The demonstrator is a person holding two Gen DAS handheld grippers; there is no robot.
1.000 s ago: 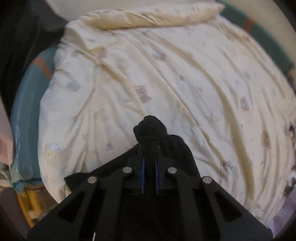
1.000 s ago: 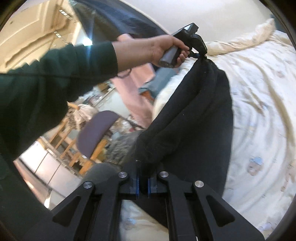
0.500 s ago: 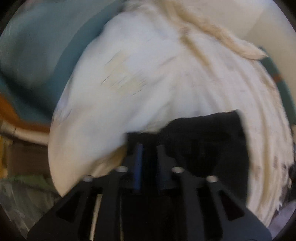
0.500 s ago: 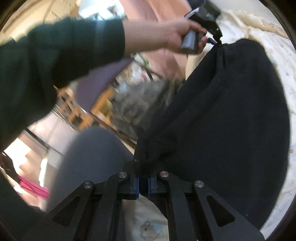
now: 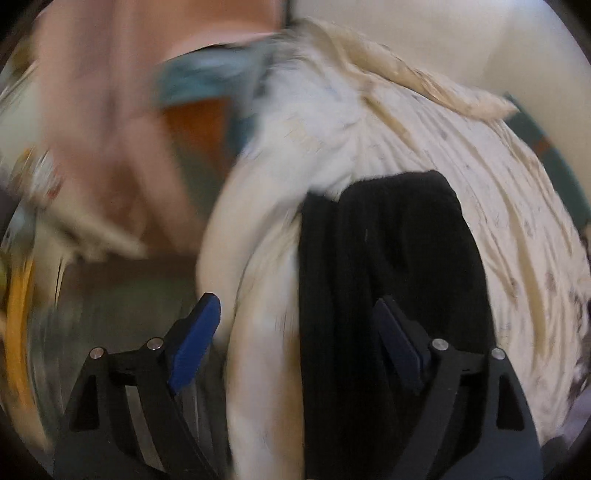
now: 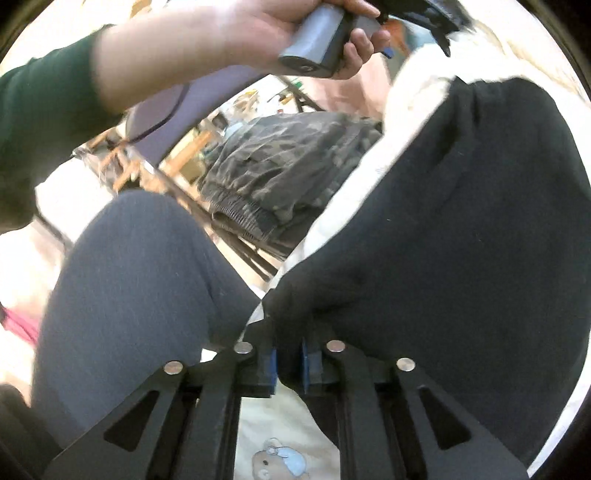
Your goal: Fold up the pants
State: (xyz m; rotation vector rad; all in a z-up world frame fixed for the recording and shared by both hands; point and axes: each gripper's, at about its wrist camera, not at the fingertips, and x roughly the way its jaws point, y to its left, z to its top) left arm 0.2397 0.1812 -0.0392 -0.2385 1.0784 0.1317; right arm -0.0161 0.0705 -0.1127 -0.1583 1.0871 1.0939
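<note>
Left wrist view:
Left gripper (image 5: 295, 339): jaws wide and opening, blue pads bare, gripping nothing.
Pants (image 5: 391, 280): black, soft, lying in a long fold on the quilt.
Quilt (image 5: 498, 206): cream, wrinkled, faintly printed.

Right wrist view:
Right gripper (image 6: 289, 365): jaws opening; a bunched pants (image 6: 461, 229) corner sits between them.
Hand (image 6: 280, 33): grips a grey handle.

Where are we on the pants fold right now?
Done: the black pants lie doubled on the cream quilt. In hand: left gripper opening, pads clear; right gripper opening, cloth between its pads. Left: release, then any further fold.
</note>
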